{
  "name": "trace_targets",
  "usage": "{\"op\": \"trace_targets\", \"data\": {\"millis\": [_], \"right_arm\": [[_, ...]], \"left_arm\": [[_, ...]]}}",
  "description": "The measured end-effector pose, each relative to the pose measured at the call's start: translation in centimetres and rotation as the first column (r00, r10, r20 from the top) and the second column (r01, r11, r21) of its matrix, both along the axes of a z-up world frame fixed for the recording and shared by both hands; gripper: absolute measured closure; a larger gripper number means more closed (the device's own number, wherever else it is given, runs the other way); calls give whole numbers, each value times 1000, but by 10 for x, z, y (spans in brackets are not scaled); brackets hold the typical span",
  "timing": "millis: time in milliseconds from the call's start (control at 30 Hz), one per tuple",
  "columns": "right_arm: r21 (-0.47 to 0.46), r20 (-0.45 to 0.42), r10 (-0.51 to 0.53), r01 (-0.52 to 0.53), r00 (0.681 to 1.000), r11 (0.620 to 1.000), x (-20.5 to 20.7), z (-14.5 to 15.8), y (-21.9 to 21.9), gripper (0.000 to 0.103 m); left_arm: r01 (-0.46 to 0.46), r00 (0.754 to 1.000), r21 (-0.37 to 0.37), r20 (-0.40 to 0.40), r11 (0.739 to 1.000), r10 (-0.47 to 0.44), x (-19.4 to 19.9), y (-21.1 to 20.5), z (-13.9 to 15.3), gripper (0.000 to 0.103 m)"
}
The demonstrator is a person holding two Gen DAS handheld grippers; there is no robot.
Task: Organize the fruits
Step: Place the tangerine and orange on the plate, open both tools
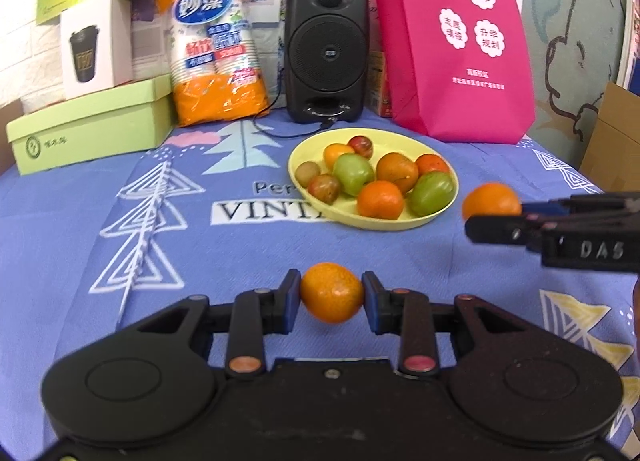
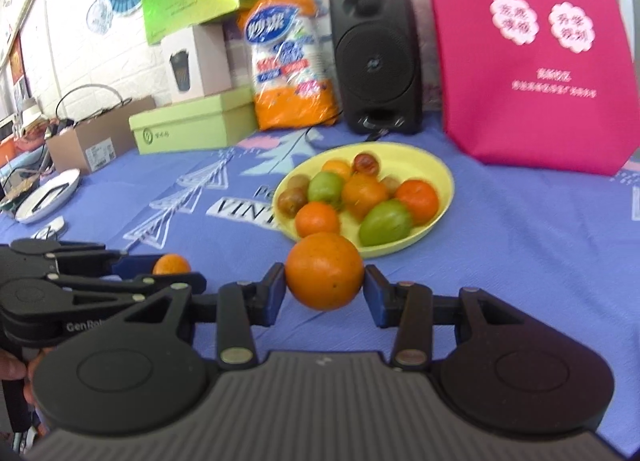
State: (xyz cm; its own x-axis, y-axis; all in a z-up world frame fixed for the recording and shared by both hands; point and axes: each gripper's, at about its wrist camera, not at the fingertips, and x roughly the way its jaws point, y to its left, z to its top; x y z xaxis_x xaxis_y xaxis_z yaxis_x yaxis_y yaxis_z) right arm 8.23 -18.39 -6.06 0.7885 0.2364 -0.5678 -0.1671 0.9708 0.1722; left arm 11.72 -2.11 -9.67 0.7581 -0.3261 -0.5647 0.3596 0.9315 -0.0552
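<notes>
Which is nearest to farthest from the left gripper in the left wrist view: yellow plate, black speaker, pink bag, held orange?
1. Orange: clamped in the left gripper.
2. Yellow plate: ahead, slightly right, mid-table.
3. Black speaker and pink bag: both at the back, speaker centre, bag right; too close to rank.

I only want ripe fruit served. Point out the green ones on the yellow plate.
Two green fruits lie on the yellow plate: one near the middle, the other at the front right rim. All the other fruit there is orange, reddish or brownish.
</notes>
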Motion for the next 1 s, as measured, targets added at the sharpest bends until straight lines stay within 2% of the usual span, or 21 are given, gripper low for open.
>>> {"op": "trace_targets", "data": {"millis": [133,267,533,633,767,867,1000], "right_arm": [[-11,29,-14,15,999,1000,9,9,-14,62],[-33,47,-25,26,999,999,28,15,-27,62],[-98,31,-14,17,999,995,84,11,-34,62],[-122,3,-3,3,1000,992,107,6,-35,62],[-138,-20,-5,2,1000,990,131,-3,-36,62],[-127,-19,0,-2,1000,992,142,-6,-38,62],[-152,-22,8,-11,1000,988,151,-9,-35,62]], "left_arm": [[36,999,23,24,999,-36,14,-11,9,71],[76,996,11,37,997,-77,40,-23,21,71],[98,995,-3,24,995,-98,126,-61,39,71],[87,996,-8,4,996,-87,160,-75,39,71],[80,997,51,-19,995,-79,190,-96,31,71],[71,996,26,-58,997,-70,203,-100,21,71],[63,995,7,-72,998,-63,208,-102,15,71]]}}
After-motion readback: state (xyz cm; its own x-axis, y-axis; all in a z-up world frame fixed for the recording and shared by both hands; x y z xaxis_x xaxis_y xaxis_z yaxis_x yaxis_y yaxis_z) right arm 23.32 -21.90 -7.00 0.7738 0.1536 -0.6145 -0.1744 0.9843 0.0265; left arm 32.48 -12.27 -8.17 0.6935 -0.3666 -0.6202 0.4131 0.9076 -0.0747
